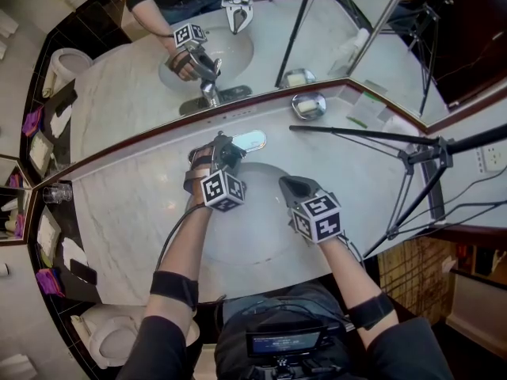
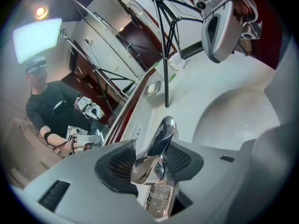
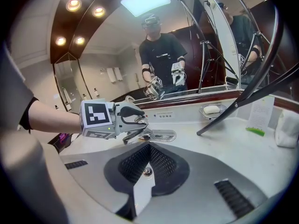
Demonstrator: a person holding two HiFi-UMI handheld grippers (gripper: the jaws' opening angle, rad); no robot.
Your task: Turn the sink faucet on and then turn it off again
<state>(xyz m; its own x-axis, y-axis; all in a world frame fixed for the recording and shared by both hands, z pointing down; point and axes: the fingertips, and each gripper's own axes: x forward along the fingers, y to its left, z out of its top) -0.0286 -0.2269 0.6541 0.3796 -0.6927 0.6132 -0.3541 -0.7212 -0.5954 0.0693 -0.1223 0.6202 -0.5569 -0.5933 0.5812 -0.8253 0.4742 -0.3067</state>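
Forearm [image 1: 184,248] outstretched, left claw [image 1: 225,156] clamping faucet lever [image 2: 160,136]

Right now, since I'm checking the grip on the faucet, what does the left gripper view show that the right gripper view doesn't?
Only the left gripper view: the faucet lever close up, clamped between the left gripper's pads, and the right gripper seen from outside. Only the right gripper view: its own jaws shut on nothing, the drain beyond them, and the left gripper's marker cube at the faucet. Both: the soap dish, the black tripod leg and the mirror with the person reflected.
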